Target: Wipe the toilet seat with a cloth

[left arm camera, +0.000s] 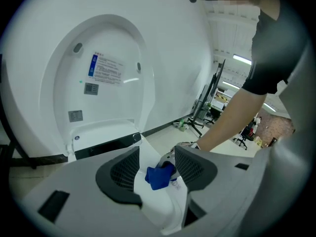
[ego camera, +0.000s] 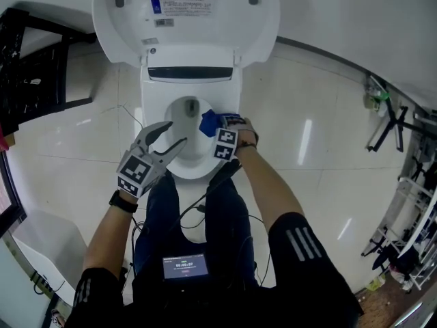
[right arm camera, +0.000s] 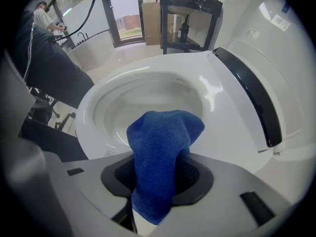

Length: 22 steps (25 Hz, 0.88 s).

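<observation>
Cloth: blue cloth (right arm camera: 165,132), pinched at its middle; a rounded bunch sticks out ahead of the tips and a short tail hangs under them
Right claw: the right claw (right arm camera: 158,177) is clenched on the cloth, pointing down and across the toilet
Under the claw: the white toilet seat (right arm camera: 232,132) lies just below and ahead of the tips; whether the bunch touches it cannot be told
Ahead of the claw: the open bowl (right arm camera: 148,98), its inner edge close to the bunch
Beyond the claw: the raised lid (ego camera: 184,19), well clear of the work
Left claw: the left claw (ego camera: 175,134) is released, jaws apart with nothing between them; it hovers over the front of the seat, beside the right claw but apart from it
Step in hand: probably a wiping pass along the side of the seat under the right claw
Doing it well: lower the claw until the bunch flattens on the plastic, so cloth and not the hard tips meets the seat; then follow the curve of the ring in one even sweep
Grip: hold it firm – a loose pinch would likely let the cloth drag out
Watch for: the bunch straying over the inner edge and dipping into the bowl
Left claw's part: move it aside before the sweep comes round to the front – it sits on that path
</observation>
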Motion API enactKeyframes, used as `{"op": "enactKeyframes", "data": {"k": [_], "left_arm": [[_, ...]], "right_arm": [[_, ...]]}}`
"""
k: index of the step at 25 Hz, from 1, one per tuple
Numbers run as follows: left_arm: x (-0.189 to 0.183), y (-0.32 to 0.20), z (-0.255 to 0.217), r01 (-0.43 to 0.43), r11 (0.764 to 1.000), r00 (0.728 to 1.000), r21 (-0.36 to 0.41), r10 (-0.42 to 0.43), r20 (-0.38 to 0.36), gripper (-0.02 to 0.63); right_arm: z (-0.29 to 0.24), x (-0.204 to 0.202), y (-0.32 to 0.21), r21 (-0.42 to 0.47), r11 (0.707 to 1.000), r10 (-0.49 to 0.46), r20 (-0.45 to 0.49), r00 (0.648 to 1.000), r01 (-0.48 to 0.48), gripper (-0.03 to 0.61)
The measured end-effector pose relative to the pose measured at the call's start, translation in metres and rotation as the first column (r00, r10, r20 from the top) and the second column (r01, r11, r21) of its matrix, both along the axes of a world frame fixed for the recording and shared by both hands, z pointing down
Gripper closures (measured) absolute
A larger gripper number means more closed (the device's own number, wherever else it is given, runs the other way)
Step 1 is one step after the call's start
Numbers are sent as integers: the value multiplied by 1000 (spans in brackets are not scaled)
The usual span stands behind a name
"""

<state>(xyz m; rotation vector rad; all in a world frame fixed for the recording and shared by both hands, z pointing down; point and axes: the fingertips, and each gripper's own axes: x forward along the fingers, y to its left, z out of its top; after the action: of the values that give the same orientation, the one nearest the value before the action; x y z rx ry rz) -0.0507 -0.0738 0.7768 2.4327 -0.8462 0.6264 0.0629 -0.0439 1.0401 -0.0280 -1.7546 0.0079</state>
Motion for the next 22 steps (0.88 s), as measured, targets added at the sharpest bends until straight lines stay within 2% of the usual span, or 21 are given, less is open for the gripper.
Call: {"op": "enactKeyframes", "data": {"k": [6,11,14,17,22], "left_arm": [[-6,4,0,0,1000,1000,2,0,3,388],[-8,5,-5,-2,1000,1000,12,2,1,388],[-12,5,-10,1,1000,1000,24,-1,5,388],[-18,3,-18,12,999,1000,40,-12,6,388],[-28,5,-34,16,998,1000,61,-16,4,388]], "right_arm": [[4,-13,62,-59,998,40,31,999,-38,402],[8,-28,105,-124,992,-4,28,1000,8,402],[9,-31,112,-148,989,3,25,1000,1,402],[6,-30,108,-166,985,55,54,997,-46,402],[-15,-26,84,-184,966,199,100,975,-179,402]]}}
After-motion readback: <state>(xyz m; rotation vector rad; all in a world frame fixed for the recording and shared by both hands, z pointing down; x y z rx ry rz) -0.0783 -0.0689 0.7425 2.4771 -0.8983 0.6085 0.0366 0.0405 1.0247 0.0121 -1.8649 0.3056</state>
